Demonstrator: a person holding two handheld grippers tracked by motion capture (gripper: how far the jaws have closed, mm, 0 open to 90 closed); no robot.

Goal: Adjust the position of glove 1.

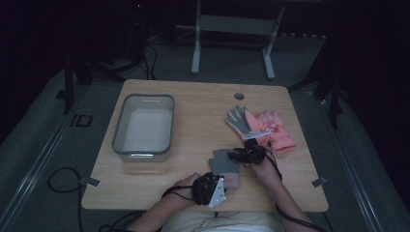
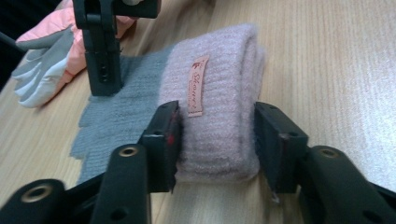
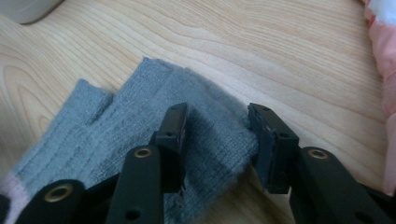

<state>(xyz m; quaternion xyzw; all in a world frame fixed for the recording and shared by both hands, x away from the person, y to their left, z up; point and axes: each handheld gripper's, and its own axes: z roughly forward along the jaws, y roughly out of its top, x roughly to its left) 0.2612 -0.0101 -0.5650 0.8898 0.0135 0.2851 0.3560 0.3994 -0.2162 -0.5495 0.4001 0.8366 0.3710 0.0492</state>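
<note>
knitwear sits near the front middle of the bench (image 1: 193,101) in the high view: a grey and pink glove (image 1: 223,163) lies flat between the left claw (image 1: 227,183) at its cuff and the right claw (image 1: 240,155) at its finger end. the step in hand looks like taking hold of both ends, perhaps to lift or fold it. a grey tub (image 1: 143,126) stands well apart to the left, a padded pink glove pair (image 1: 261,126) just beyond the right claw; neither blocks the way.

left gripper view: the left claw (image 2: 215,140) is clenched on the rolled pink cuff (image 2: 219,93), pads pressing both sides.

right gripper view: the right claw (image 3: 217,140) straddles the grey fingers (image 3: 205,126), pads touching and bunching the knit, so it reads as grasping. next, i judge, both must rise together evenly, or the loose knit may slip.
</note>
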